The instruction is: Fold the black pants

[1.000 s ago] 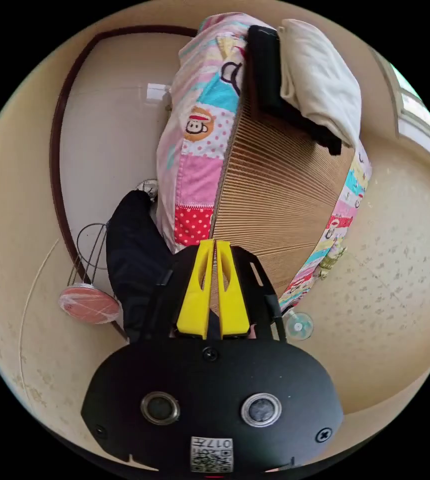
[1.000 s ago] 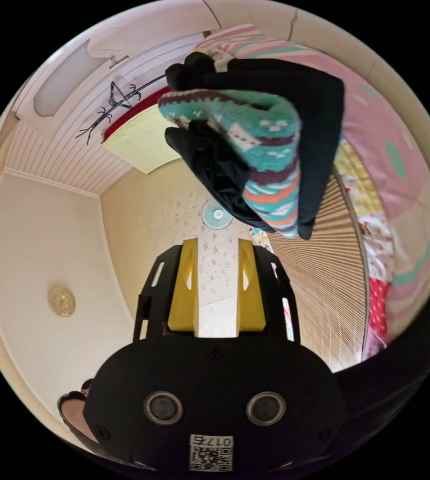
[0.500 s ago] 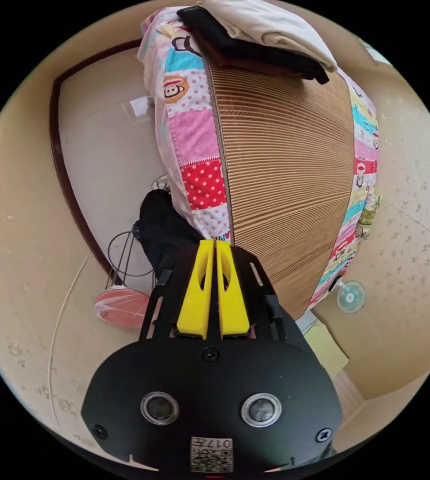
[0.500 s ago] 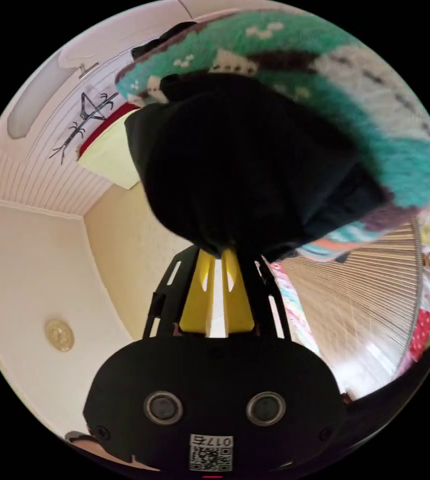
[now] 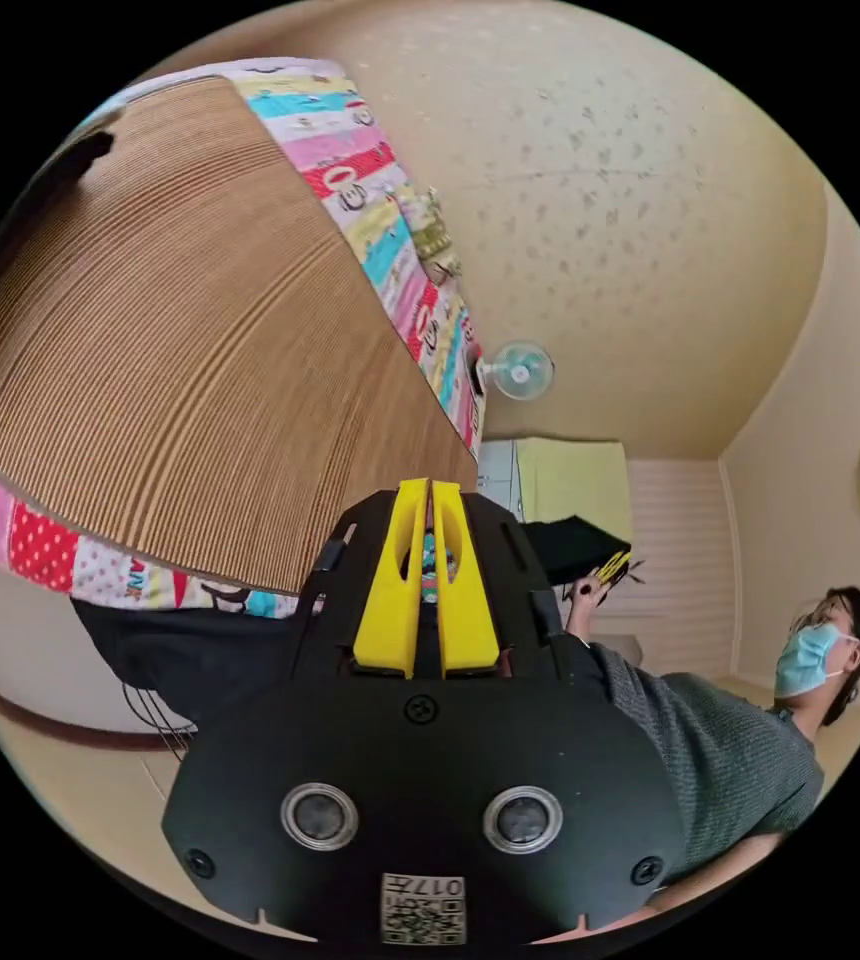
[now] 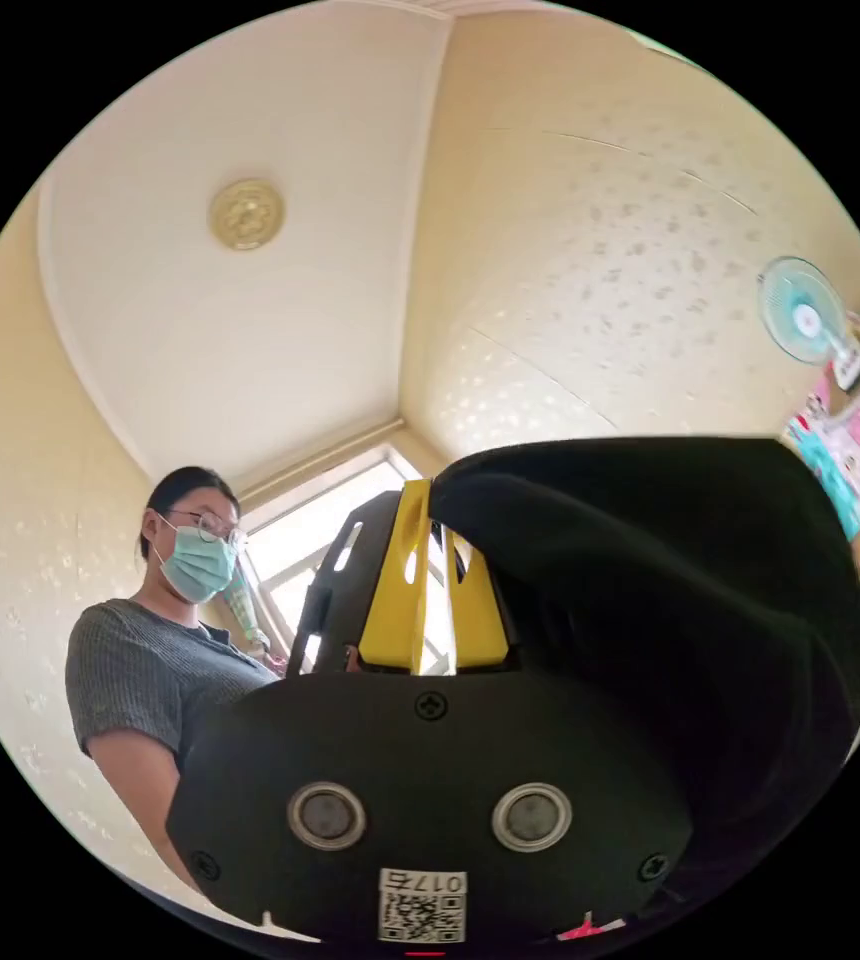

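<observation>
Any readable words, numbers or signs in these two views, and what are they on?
Sticker on left gripper: code square, mirrored characters, too small to quote.
Sticker on right gripper: same.
Patchwork sheet: printed lettering too blurred to read.

From where I sit at the controls, the left gripper view tilts across a ribbed woven bamboo mat laid over a patchwork cartoon-print bedsheet, whose bright edge runs along the mat. Beyond it, a small fan is fixed to the speckled cream wall, near a pale yellow panel. A person in a grey knit top wears a surgical mask. In the right gripper view I see a round ceiling rosette, a bright window behind the person, and the fan again.
</observation>
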`<state>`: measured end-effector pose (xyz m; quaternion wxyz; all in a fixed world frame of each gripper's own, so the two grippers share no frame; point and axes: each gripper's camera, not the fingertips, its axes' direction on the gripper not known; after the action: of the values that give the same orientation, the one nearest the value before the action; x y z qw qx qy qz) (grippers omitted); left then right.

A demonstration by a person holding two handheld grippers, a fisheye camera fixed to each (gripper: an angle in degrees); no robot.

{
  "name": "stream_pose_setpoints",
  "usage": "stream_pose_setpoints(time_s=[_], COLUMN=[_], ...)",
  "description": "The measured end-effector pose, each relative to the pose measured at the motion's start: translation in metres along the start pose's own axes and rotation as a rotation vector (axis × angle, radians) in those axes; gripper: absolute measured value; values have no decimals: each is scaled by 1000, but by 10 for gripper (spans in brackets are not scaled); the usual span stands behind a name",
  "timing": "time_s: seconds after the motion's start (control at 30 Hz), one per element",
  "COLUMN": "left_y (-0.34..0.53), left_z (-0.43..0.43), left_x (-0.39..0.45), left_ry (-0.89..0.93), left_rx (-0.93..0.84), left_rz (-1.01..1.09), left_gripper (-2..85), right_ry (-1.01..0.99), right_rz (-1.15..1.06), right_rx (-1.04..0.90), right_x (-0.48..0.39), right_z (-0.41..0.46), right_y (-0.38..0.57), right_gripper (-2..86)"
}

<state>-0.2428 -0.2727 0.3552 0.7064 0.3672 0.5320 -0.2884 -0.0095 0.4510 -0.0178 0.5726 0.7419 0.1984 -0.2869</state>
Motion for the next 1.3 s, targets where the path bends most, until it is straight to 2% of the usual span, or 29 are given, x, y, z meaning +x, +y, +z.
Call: stream_pose_setpoints(time_s=[0.13, 0.27, 0.37, 0.4, 0.47, 0.6, 0.7, 0.77, 0.87, 1.0, 1.07, 1.1, 1.13, 1.2, 1.27, 1.3], left_y=[-5, 8, 18, 21, 26, 33, 33, 31, 35, 53, 59, 61, 64, 64, 63, 61], left_z=[79, 121, 137, 138, 135, 126, 138, 157, 208, 274, 296, 309, 317, 311, 291, 276], left_x=[58, 104, 119, 120, 116, 95, 73, 55, 20, -13, -28, -38, -45, -51, -54, -52], left_ry=[42, 6, 83, 119, 183, 328, 431, 509, 650, 858, 1012, 1135, 1209, 1166, 1113, 1072], left_rx=[-245, -329, -331, -310, -263, -182, -193, -237, -357, -389, -315, -239, -163, -30, 119, 191], left_rz=[284, 474, 520, 515, 495, 429, 319, 206, -33, -274, -391, -447, -482, -434, -334, -259], left_gripper=[63, 88, 113, 121, 130, 136, 169, 197, 242, 247, 229, 192, 134, 89, 77, 75], right_ry=[-72, -296, -492, -545, -798, -1158, -1491, -1792, -2013, -2064, -2133, -2146, -2153, -2102, -1895, -1822], right_rz=[-76, -189, -267, -286, -380, -397, -446, -447, -372, -337, -276, -252, -204, -155, -156, -163], right_rx=[-113, -309, -425, -451, -548, -561, -482, -313, -138, -82, -89, -106, -173, -352, -669, -748], right_x=[-38, -68, -86, -89, -94, -82, -74, -63, -56, -68, -80, -84, -93, -106, -114, -113], right_z=[75, 158, 204, 212, 241, 276, 307, 335, 375, 414, 440, 447, 459, 471, 471, 469], right_y=[-14, -3, 6, 8, 15, 28, 47, 66, 91, 121, 147, 154, 166, 179, 189, 191], right_gripper=[-3, -2, -2, -2, -3, -3, -3, -3, -3, -2, -2, -2, -2, -1, 1, 2])
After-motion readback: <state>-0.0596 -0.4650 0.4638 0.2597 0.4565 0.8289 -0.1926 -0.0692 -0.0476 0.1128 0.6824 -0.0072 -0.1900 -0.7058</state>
